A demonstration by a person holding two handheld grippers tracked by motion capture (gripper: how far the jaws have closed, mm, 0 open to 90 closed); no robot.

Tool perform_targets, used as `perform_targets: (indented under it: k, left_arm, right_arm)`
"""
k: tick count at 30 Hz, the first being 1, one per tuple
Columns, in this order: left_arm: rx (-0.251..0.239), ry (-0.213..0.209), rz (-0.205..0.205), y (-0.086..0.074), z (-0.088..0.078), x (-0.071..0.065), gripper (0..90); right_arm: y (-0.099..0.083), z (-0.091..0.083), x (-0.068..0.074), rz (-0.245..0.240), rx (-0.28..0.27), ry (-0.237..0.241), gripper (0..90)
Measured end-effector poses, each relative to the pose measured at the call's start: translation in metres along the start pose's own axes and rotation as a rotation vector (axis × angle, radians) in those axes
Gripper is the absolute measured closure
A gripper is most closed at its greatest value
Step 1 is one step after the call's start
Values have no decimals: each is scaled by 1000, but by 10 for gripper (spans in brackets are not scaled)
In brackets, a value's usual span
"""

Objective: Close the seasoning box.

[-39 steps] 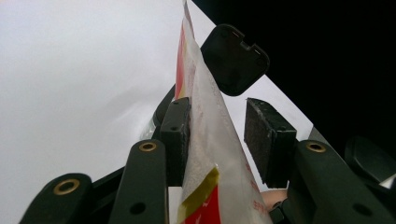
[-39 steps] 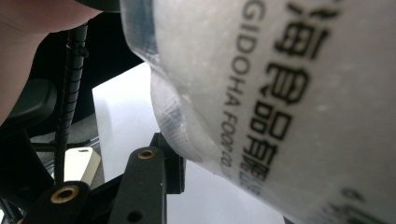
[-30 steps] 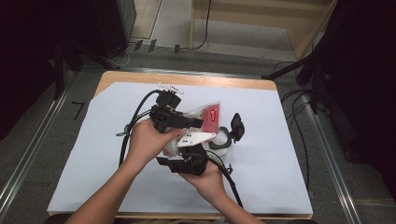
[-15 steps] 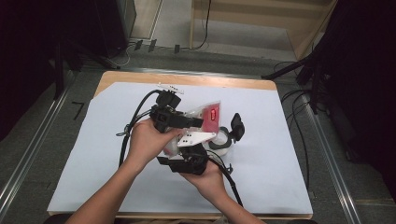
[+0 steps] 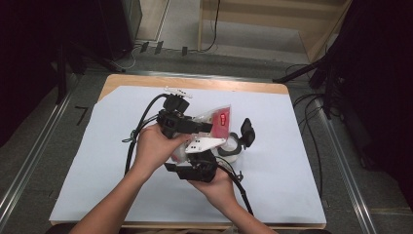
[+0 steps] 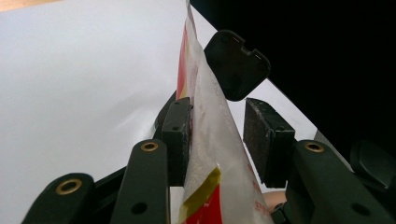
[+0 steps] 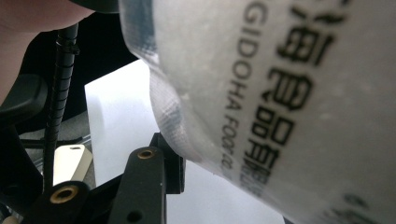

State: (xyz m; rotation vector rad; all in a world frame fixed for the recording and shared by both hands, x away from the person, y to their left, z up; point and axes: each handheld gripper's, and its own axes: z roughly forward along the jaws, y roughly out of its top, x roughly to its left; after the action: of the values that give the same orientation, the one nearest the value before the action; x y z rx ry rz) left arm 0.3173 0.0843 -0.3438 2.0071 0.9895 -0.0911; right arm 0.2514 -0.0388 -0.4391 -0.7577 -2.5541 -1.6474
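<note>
Where fingers [image 6: 180,137] gape, pouch [image 6: 210,140] touches left one, clear of right.

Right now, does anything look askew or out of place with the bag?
Nothing looks spilled or torn. The translucent bag is held off the white table cover, standing edge-up between the left claw's pads: against one pad, a gap to the other.

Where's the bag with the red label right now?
In the high view, the bag is mid-table above the white sheet, between the left gripper and right gripper.
</note>
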Motion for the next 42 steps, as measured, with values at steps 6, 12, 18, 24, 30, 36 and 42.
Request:
perform_targets:
  k: [6, 12, 18, 24, 30, 36, 42]
  left_arm:
    - [-1, 5, 1, 1, 1, -1, 633]
    - [8, 14, -4, 2, 1, -1, 640]
    - [18, 11, 1, 2, 1, 0, 630]
    - [8, 9, 20, 2, 2, -1, 626]
    - [1, 18, 40, 2, 2, -3, 613]
    - [-17, 28, 29, 2, 3, -4, 620]
    - [-16, 64, 13, 3, 2, -7, 655]
  right_arm:
    - [0, -1, 0, 4, 2, -1, 631]
    - [1, -1, 0, 9, -1, 1, 631]
    - [1, -1, 0, 9, 1, 0, 631]
    - [2, -2, -1, 16, -1, 4, 631]
    - [2, -3, -2, 18, -6, 7, 632]
    - [2, -4, -3, 23, -13, 13, 631]
    - [2, -5, -2, 18, -15, 10, 630]
